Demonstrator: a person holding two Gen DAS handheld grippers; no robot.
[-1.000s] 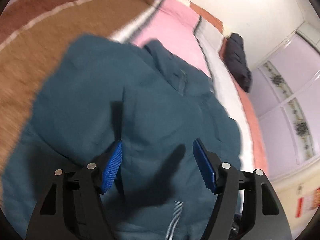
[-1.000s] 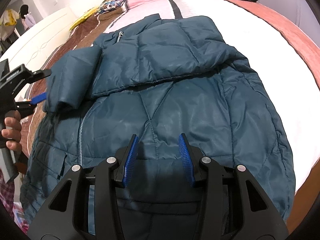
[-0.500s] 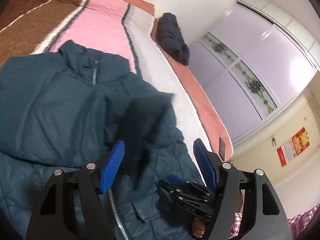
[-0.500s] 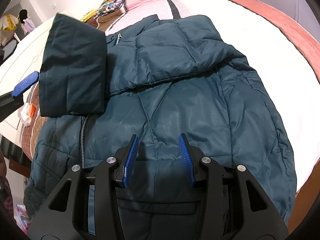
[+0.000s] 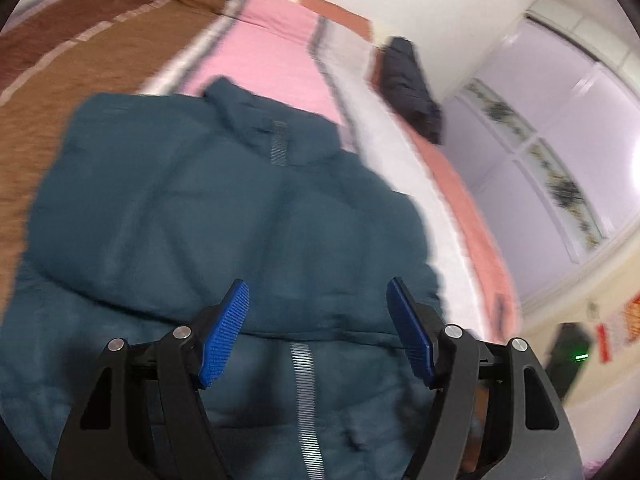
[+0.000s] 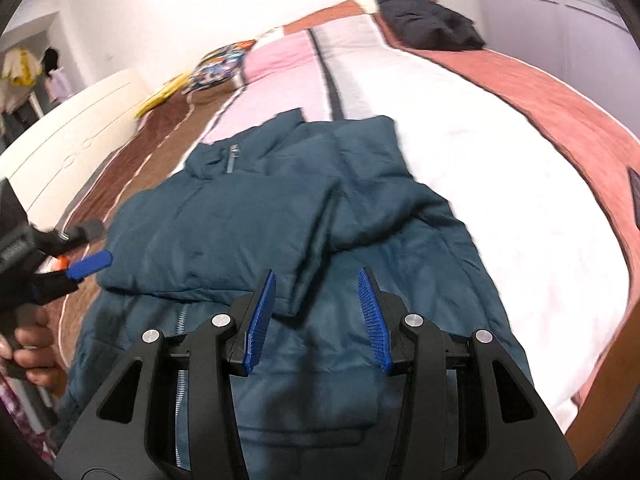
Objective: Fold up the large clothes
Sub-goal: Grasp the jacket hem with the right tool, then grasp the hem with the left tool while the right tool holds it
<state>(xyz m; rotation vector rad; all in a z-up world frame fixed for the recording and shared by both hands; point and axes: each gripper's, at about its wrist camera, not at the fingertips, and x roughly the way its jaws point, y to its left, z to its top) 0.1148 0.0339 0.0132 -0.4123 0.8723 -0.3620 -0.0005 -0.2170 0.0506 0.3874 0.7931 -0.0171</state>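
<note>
Lying flat on the striped bedspread (image 6: 500, 200), the teal puffer jacket (image 6: 360, 280) has both sleeves folded across its chest, the left-hand sleeve (image 6: 224, 232) overlapping the other. Its collar points toward the patterned pillow (image 6: 218, 66) and its zipper (image 5: 304, 392) runs down the middle.

Left gripper (image 5: 320, 332): jaws stand wide apart, nothing between the blue pads (image 5: 224, 332), held above the jacket's lower front. In the right wrist view it sits at the left edge, just beside the folded sleeve, gripped by a person's hand (image 6: 28, 344).

Right gripper (image 6: 318, 316): jaws part-way apart and empty, hovering over the jacket near the cuff of the folded sleeve, not touching the fabric.

A dark garment (image 6: 428, 20) lies well apart at the far end of the bed. Left wrist view is blurred.
</note>
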